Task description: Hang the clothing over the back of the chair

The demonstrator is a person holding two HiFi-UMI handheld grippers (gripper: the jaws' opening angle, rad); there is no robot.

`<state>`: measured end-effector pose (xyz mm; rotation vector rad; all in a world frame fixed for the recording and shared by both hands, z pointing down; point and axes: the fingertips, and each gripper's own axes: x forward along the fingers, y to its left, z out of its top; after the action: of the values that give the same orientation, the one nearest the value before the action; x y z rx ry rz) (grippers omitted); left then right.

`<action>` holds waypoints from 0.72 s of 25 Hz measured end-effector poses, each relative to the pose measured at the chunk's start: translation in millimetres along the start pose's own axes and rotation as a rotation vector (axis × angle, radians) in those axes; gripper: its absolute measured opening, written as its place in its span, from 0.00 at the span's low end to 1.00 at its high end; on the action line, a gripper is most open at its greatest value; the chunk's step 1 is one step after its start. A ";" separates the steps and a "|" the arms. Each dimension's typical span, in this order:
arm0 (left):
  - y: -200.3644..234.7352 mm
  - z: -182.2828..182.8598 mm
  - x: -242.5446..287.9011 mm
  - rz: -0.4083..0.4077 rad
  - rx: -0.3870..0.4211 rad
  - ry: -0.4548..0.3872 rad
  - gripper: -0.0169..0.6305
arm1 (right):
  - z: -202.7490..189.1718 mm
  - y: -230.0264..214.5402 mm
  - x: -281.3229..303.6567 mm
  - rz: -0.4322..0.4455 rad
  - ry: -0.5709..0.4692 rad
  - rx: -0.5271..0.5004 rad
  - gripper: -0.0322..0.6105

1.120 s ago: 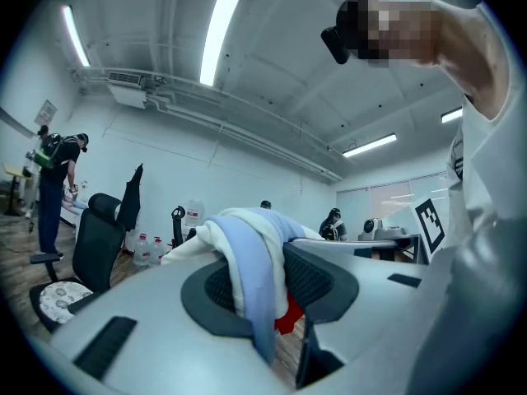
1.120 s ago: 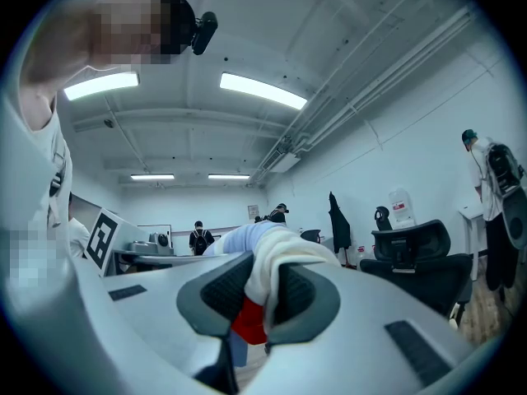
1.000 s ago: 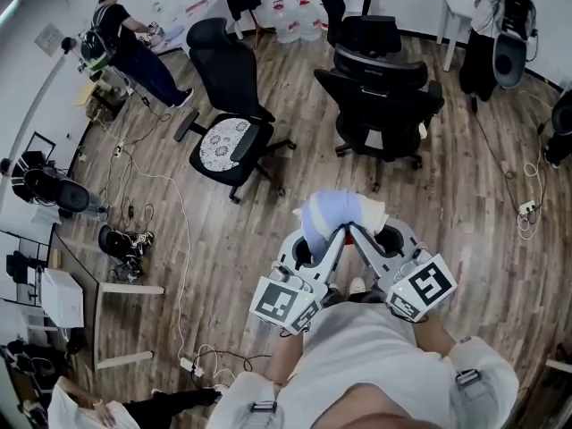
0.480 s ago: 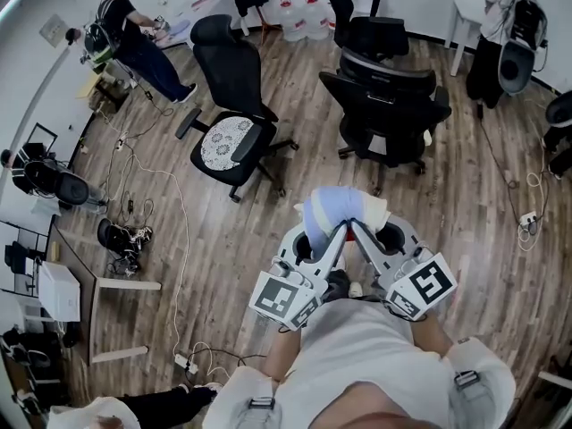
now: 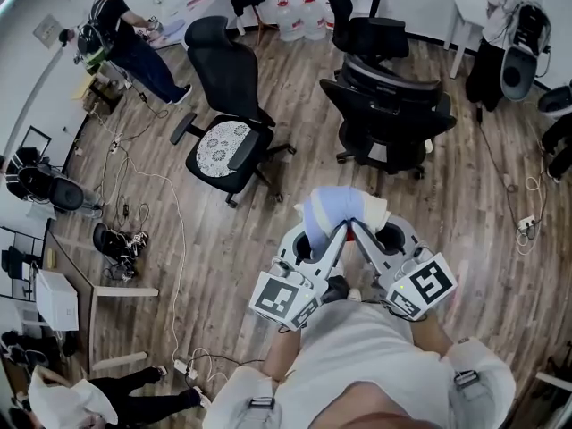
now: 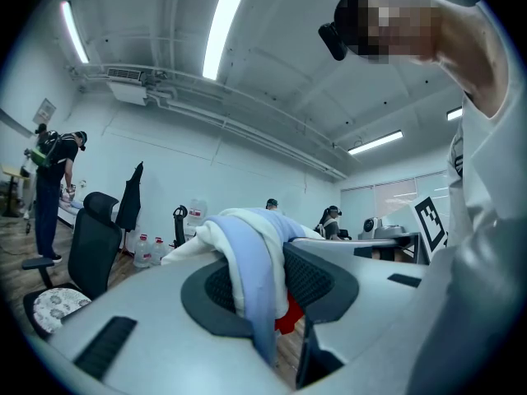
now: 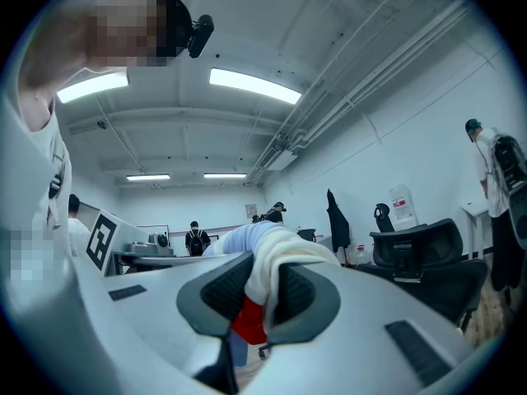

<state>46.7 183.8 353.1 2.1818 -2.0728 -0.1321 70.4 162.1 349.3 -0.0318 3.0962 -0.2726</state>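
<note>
Moved on a little over the floor [image 5: 223, 239], with the chair [image 5: 389, 105] ahead barely shifted in the head view. Holding the clothing [image 5: 335, 208], a pale blue and white bunch, up in the air, apart from that chair. Clamped on it from either side by left gripper [image 6: 263, 286] and right gripper [image 7: 257, 290], jaws pressing cloth.

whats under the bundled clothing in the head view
The left tool and right tool come in beneath the clothing, each clamped on a fold of it. Wooden floor shows around it. The floor directly below and the tool tips are covered by cloth.
</note>
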 end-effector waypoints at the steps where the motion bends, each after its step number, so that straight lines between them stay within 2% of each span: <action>1: 4.7 0.6 3.4 -0.003 -0.001 0.002 0.22 | 0.1 -3.6 4.6 -0.004 0.003 0.001 0.15; 18: 74.5 9.7 45.2 -0.069 -0.026 0.007 0.22 | 4.4 -46.0 72.4 -0.068 0.016 -0.005 0.15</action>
<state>-25.9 134.7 356.1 2.2364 -1.9818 -0.1574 -1.0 114.4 350.7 -0.1366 3.1159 -0.2688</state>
